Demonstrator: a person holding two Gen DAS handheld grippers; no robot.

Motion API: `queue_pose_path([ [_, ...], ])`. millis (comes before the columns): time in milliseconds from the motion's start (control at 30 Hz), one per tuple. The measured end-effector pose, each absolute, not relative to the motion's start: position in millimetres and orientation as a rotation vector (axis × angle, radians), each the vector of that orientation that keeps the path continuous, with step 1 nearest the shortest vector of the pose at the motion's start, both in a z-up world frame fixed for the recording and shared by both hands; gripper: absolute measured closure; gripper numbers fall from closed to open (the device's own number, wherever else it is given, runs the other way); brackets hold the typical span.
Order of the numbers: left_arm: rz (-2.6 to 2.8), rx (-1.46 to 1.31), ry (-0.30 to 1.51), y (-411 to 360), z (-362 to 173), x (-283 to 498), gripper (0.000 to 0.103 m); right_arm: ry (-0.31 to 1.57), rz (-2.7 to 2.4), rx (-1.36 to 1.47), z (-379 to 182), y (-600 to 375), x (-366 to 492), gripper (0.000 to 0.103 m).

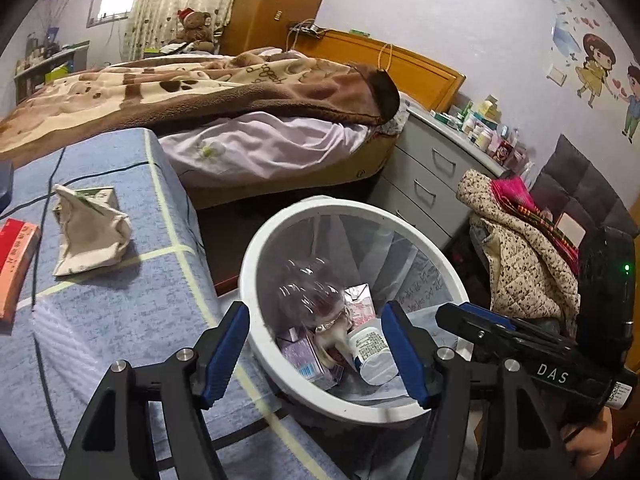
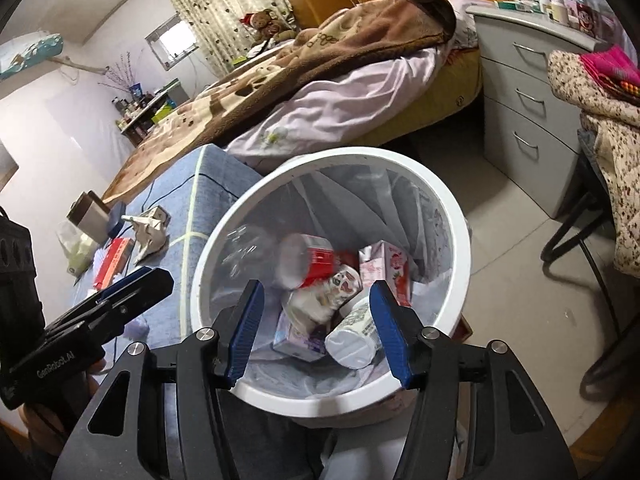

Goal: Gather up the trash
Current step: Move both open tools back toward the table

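Note:
A white trash bin (image 1: 280,216) (image 2: 360,156) with a clear liner stands beside the blue-covered table (image 1: 120,320). Inside lie a white bottle (image 1: 370,350) (image 2: 352,340), a purple carton (image 1: 304,360), a pink carton (image 2: 386,268) and other packs. A blurred clear plastic bottle (image 1: 308,292) (image 2: 244,244) and a blurred red-and-white cup (image 2: 308,260) are in the bin's upper part. My left gripper (image 1: 316,354) hovers open over the bin's near rim, nothing between its fingers. My right gripper (image 2: 316,320) is also open and empty above the bin. A crumpled carton (image 1: 92,232) (image 2: 150,228) and a red box (image 1: 16,256) (image 2: 114,260) lie on the table.
A bed (image 1: 260,92) with a brown blanket runs behind the table and bin. Grey drawers (image 1: 432,168) (image 2: 528,100) stand right of the bed. A chair piled with clothes (image 1: 520,248) crowds the bin's right side. A metal cup (image 2: 88,216) stands at the table's far end.

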State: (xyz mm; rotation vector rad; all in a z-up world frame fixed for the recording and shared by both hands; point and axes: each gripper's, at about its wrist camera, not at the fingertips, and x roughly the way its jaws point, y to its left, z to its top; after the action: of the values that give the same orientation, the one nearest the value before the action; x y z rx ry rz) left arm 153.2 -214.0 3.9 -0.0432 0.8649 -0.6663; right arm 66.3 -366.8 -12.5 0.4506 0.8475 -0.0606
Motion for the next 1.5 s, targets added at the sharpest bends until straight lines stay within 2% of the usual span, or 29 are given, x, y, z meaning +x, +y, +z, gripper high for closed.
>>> queue_pose_path([
  [767,-0.447,-0.070,0.825,-119,13,121,0.035,0.806,0.185,0.322,8,-301,73,0.046],
  [1500,-0.220,-0.151,0.844,-16,-3,93,0.035,0.839,0.380,0.196,10,-228,83,0.047],
])
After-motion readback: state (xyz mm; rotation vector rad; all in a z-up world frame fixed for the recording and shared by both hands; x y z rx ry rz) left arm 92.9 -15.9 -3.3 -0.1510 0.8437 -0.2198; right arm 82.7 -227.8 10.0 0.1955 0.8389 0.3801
